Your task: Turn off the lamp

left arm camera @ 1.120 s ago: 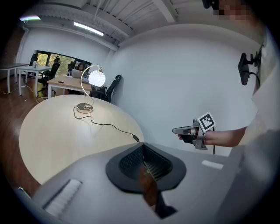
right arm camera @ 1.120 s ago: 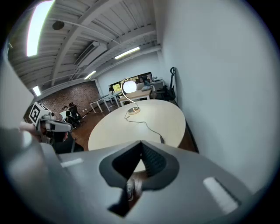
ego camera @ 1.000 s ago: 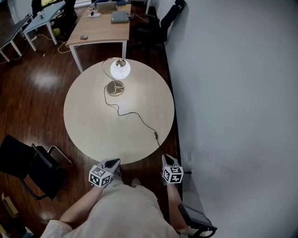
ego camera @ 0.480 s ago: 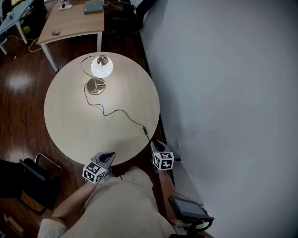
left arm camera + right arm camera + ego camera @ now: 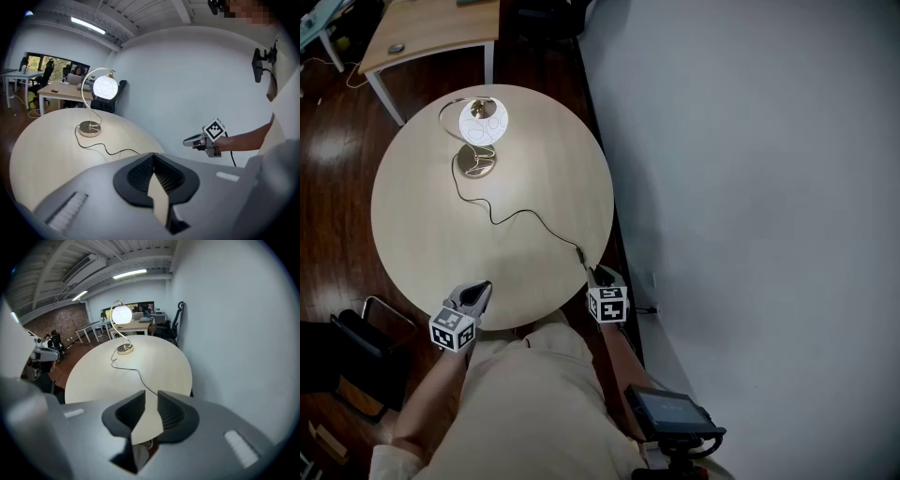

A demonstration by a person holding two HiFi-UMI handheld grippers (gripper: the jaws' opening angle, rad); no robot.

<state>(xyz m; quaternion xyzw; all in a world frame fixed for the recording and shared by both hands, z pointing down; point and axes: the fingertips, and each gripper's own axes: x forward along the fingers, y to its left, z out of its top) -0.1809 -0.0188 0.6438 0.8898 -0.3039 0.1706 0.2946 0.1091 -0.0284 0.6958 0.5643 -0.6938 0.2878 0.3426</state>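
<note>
White lit lamp (image 5: 481, 122) well apart from left fingers (image 5: 138, 173), seemingly together, and right fingers (image 5: 171, 413), just opening, narrowly apart, empty.

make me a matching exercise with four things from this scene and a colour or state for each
Things:
1. lamp globe
2. lamp base
3. cord
4. desk

Colour or state:
a. black, trailing across the round table
b. light wood, standing beyond that table
c. glowing white
d. brass-coloured, flat on the tabletop

Pairs: 1-c, 2-d, 3-a, 4-b
</note>
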